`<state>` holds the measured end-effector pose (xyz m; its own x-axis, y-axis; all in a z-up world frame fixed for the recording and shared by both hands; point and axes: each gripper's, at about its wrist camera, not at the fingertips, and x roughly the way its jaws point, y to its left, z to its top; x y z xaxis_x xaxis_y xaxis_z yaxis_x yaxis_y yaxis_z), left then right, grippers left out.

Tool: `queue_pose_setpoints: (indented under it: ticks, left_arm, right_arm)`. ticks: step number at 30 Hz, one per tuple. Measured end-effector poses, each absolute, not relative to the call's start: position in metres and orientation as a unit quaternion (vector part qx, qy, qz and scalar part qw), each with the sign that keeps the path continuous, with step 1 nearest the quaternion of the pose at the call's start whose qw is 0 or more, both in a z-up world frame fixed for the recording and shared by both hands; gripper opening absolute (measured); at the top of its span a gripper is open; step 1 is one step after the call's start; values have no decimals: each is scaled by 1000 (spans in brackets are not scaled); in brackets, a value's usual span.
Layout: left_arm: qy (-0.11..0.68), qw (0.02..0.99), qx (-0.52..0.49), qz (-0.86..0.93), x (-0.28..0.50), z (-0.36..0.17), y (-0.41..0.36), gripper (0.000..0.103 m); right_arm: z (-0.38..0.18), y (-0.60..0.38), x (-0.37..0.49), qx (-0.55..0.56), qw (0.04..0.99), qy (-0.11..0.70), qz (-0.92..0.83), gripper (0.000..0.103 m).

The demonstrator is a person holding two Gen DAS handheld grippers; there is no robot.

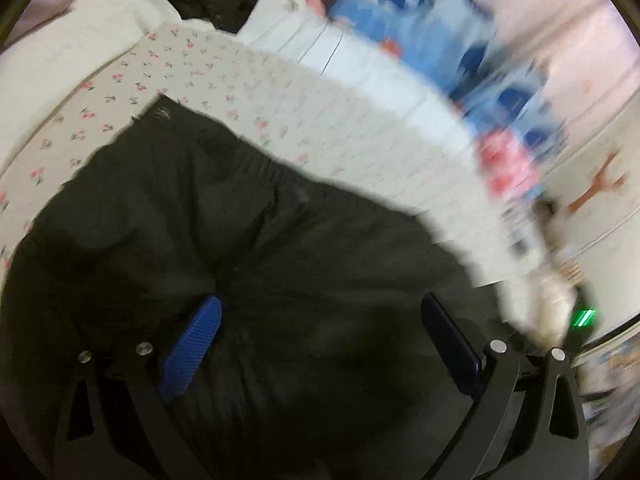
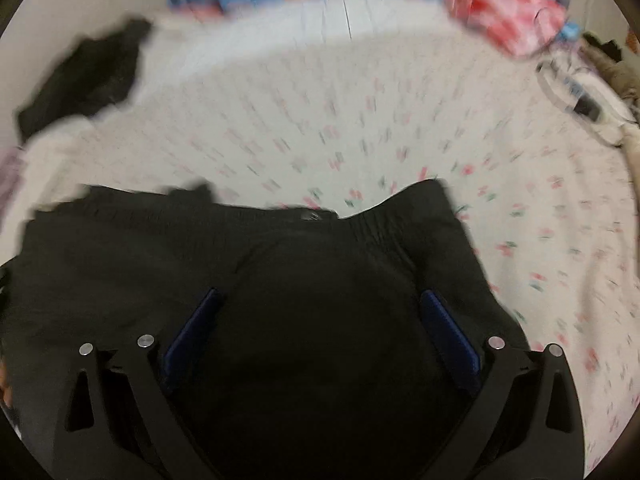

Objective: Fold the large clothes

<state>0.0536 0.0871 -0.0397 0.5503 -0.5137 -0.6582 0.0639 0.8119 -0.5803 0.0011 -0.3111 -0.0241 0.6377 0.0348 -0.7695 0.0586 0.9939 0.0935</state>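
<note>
While both views are smeared by motion blur, two grippers can be counted, each with two blue-padded fingers. The left gripper point(image 1: 320, 320) is seen with its jaws spread wide over one black garment point(image 1: 192, 216), nothing being pinched between them. The right gripper point(image 2: 320, 312) is likewise held wide apart above the same black garment point(image 2: 280, 264), whose gathered waistband edge is turned away from the camera. The garment is spread on one bedsheet point(image 2: 360, 120) printed with small pink flowers; its near part is cut off by the frame. A second dark piece of clothing point(image 2: 84, 80) is made out at the far left of the bed, well apart. The blue and red items point(image 2: 504, 12) beyond the bed cannot be identified.
</note>
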Motion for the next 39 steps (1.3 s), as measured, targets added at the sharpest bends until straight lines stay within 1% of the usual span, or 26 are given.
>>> queue_pose_setpoints:
  ticks: [1,2,4,6,7,8,10,12,13,15,17,19,23,25,29,33,36,37,38,39]
  left_arm:
    - [431,848,-258,-172,45,-32,93,95]
    - [413,858,-255,-171,30,-23,103,96]
    - [404,863,-256,-162,18,-24,113,96]
    - [431,849,-264,-156,18,-50,118,95]
    - [439,847,-252,-161,19,-63,114,95]
    - [440,854,-226,-158,18,-66,108,95]
    - [455,851,-215,-152,18,-61,104,95]
    - [451,835,-261,-174,7,-42,119,95]
    - [442,833,-279,-184,0,-33,128,95]
    - [422,839,-288,-186,-23,-12,152,95]
    - [413,843,-293,-180,-44,-3,176,95]
    - [426,831,-317,-167,-66,-11,205,95]
    - [464,788,-376,-146,-98,-51,236,95]
    - [479,765,-402,-153,-107,-73,235,95]
    - [495,740,-420,-174,-112,-95,207,95]
    - [509,727,-416,-196,-103,-104,170,95]
    - [520,721,-418,-187,-94,-109,154,95]
    - [516,724,-422,-180,-92,-108,151,95]
    - [507,729,-423,-181,-89,-104,147,95]
    - [501,734,-420,-183,-86,-101,143,87]
  right_arm:
    - [-23,-315,-21,51,912,406,-22,96]
    - [-30,-320,-30,55,913,404,-28,96]
    - [-59,-336,-41,79,909,408,-26,96]
    - [-62,-336,-46,78,912,402,-31,96]
    - [-62,-331,-43,66,910,409,-34,96]
    - [-62,-328,-40,56,906,418,-35,96]
    - [-60,-328,-37,51,897,437,-28,96]
    - [-49,-337,-50,76,891,448,-17,96]
    - [-39,-347,-66,109,894,436,0,96]
    - [-20,-362,-107,153,898,411,43,96]
    - [-13,-372,-140,158,900,404,53,96]
    - [-11,-387,-175,166,900,400,45,96]
    - [-29,-420,-228,244,882,403,21,96]
    - [-47,-433,-242,294,862,412,25,96]
    - [-78,-437,-243,408,811,412,78,96]
    - [-93,-428,-227,454,788,402,105,96]
    - [-86,-420,-215,454,800,376,110,96]
    - [-79,-417,-210,444,811,365,109,94]
    - [-73,-414,-203,432,822,357,106,79]
    - [-66,-414,-192,417,830,355,102,43]
